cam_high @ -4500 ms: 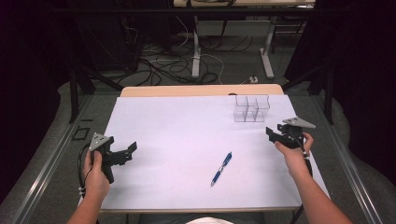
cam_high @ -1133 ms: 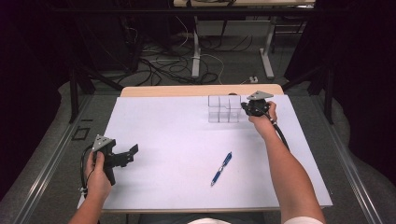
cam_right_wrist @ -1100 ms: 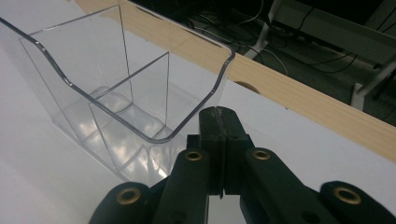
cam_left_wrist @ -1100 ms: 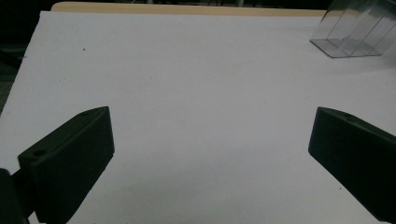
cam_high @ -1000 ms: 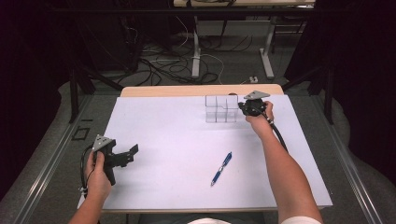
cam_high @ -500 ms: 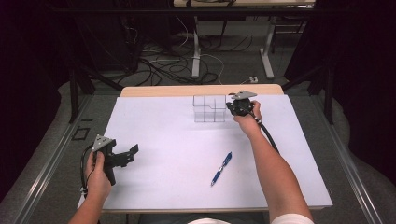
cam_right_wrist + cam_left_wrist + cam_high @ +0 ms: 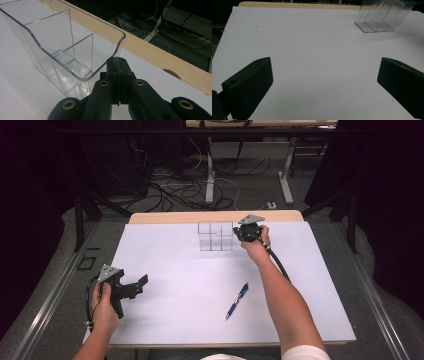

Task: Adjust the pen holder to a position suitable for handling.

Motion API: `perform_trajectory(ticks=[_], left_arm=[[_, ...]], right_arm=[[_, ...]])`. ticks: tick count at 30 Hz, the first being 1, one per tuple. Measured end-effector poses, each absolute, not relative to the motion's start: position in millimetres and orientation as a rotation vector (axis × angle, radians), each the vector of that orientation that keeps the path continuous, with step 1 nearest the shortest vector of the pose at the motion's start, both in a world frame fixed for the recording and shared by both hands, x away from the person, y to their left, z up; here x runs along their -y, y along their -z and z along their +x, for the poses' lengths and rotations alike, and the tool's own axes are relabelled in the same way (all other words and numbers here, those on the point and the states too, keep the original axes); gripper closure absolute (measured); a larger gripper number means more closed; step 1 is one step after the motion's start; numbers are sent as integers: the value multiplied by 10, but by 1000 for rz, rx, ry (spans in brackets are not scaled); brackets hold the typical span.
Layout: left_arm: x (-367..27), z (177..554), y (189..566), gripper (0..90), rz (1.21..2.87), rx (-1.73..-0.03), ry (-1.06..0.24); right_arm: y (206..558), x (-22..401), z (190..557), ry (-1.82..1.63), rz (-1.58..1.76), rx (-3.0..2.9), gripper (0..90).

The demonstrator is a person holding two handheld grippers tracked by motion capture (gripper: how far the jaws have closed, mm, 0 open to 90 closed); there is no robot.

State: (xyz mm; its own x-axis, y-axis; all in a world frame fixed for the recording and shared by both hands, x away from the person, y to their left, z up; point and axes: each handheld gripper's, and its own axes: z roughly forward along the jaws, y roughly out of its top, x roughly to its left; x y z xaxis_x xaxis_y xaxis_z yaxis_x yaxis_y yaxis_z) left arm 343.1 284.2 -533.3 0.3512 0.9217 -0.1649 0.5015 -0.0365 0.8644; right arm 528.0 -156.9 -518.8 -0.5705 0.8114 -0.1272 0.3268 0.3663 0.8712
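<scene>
Pushed leftward across the table, the clear organizer sits just left of the right gripper — jaws shut, tips against its side wall — while the left gripper waits open, well apart.

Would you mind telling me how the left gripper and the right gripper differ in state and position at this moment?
The left gripper has its jaws wide apart with nothing between them; the right gripper has its jaws shut together. The left gripper is held over bare white table near the front left corner, well clear of the clear organizer, whereas the right gripper's shut jaws press against that organizer's right wall at the far edge. Both are black, hand-held, and topped by a grey three-cornered plate.
</scene>
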Motion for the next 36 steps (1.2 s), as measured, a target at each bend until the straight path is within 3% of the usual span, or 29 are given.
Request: perform_trajectory(ticks=[18,35,36], left_arm=[[-2837,3432,5337,2,1686,-1286,-568],[-2813,3443,5328,2,1675,-1304,-534],[-2808,3443,5328,2,1673,-1304,-530]], right_arm=[[5122,1687,5190,-1120,1034,-2047,864],[4944,1799,4904,-1196,1054,-2011,634],[4931,1801,4854,-1205,1065,-2007,591]])
